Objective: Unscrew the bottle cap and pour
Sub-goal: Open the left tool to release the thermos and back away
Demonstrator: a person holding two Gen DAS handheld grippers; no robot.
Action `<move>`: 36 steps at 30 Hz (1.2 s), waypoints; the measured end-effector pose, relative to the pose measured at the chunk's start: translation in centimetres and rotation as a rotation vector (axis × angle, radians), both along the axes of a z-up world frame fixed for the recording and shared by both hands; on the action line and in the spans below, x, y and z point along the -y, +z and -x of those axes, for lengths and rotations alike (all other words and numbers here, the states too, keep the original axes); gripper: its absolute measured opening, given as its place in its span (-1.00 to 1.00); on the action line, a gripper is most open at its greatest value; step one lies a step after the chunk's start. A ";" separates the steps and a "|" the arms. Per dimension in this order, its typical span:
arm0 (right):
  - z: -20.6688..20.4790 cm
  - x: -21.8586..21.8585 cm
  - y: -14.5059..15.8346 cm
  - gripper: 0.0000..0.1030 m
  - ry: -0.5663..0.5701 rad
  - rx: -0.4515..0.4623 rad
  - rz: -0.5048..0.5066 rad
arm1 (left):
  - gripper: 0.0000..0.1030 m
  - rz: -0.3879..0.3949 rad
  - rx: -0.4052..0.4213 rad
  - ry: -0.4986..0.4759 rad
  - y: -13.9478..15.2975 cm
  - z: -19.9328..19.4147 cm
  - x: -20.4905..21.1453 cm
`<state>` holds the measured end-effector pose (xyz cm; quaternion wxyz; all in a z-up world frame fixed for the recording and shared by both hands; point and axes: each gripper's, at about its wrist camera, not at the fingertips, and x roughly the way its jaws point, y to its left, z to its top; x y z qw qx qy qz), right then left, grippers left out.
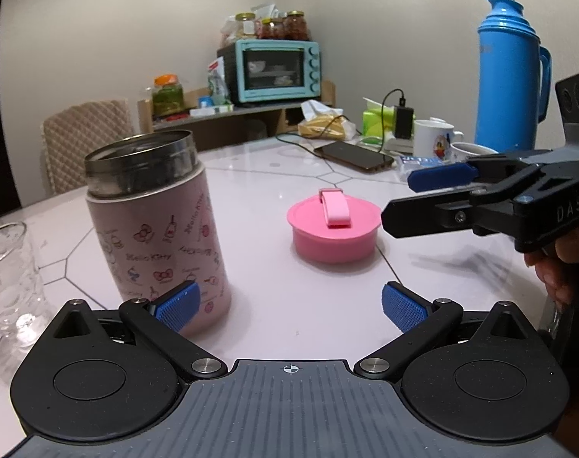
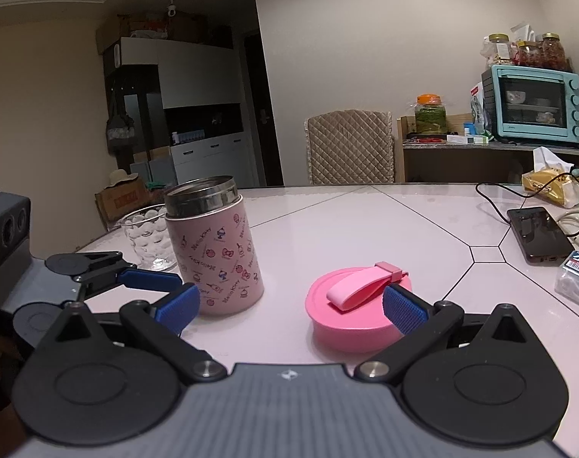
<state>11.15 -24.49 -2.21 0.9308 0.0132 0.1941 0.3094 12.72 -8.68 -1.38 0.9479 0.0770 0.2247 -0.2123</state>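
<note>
- White shiny stone is being used for the table [image 2: 366, 229], and thin dark lines are being shown in it like big tiles.
- Pale walls, a quilted chair [image 2: 348, 147] and a teal toaster oven [image 1: 276, 70] are being seen around the room.
- A tall blue plastic flask [image 1: 509, 72] is being kept at the far side of the table.
- The pink bottle [image 1: 157, 233] is being left upright on the table with its round steel mouth uncovered.
- The round pink cap [image 1: 333, 231] with a soft loop is being left flat on the table, apart from the bottle.
- A bumpy clear glass [image 2: 148, 238] is being kept just behind the bottle.
- The left gripper [image 1: 289, 307] is being held wide, with nothing between its blue ridged pads.
- The right gripper [image 2: 291, 309] is being held wide too, with nothing being gripped.
</note>
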 end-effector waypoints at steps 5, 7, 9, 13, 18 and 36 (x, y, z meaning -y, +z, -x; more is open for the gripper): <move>0.4 -0.2 -0.4 1.00 -0.016 -0.006 -0.011 | 1.00 0.008 0.005 0.017 -0.1 0.2 -0.7; 0.6 -0.3 -0.6 1.00 -0.025 -0.008 -0.017 | 1.00 0.011 0.008 0.025 0.0 0.2 -0.9; 0.8 -0.4 -0.8 1.00 -0.034 -0.012 -0.024 | 1.00 0.014 0.010 0.032 -0.1 0.2 -1.1; 1.2 -0.5 -1.2 1.00 -0.054 -0.020 -0.037 | 1.00 0.017 0.013 0.042 -0.1 0.3 -1.6; 1.6 -0.6 -1.7 1.00 -0.073 -0.029 -0.050 | 1.00 0.020 0.017 0.062 -0.3 0.3 -2.1; 3.1 -2.2 -1.4 1.00 -0.158 0.021 -0.050 | 1.00 0.030 0.044 0.157 -0.2 1.2 -3.4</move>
